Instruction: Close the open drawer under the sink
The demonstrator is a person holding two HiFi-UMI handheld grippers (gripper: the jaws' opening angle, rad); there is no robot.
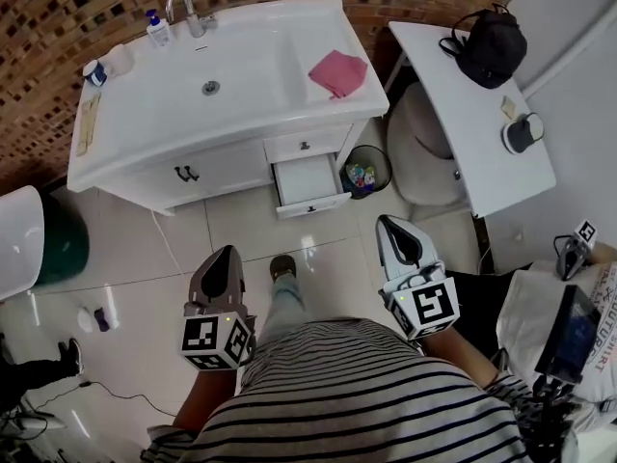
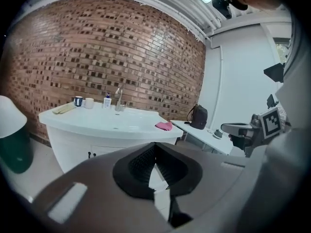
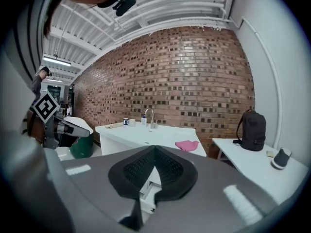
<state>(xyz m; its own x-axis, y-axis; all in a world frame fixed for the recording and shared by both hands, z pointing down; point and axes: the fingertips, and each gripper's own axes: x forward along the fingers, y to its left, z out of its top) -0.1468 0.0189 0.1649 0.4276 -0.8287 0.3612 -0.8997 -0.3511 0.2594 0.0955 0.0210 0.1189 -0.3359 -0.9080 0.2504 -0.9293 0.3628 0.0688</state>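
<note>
The white vanity (image 1: 193, 172) carries the sink (image 1: 210, 87) against a brick wall. Its lower right drawer (image 1: 310, 183) stands pulled out and looks empty; the small drawer above it (image 1: 305, 146) is closed. My left gripper (image 1: 225, 255) hangs shut over the floor tiles, well short of the vanity and left of the drawer. My right gripper (image 1: 388, 224) is also shut, just right of and nearer than the drawer front, apart from it. In the left gripper view the drawer (image 2: 158, 177) shows below the closed jaws (image 2: 154, 145); the right gripper view shows the drawer (image 3: 147, 187) the same way.
A pink cloth (image 1: 338, 71) lies on the sink top, with a faucet (image 1: 183, 8) and a soap bottle (image 1: 157, 29) at the back. A wastebasket (image 1: 364, 174) stands right of the drawer. A white table (image 1: 482, 152) holds a black backpack (image 1: 490, 44). A green bin (image 1: 60, 244) stands at left.
</note>
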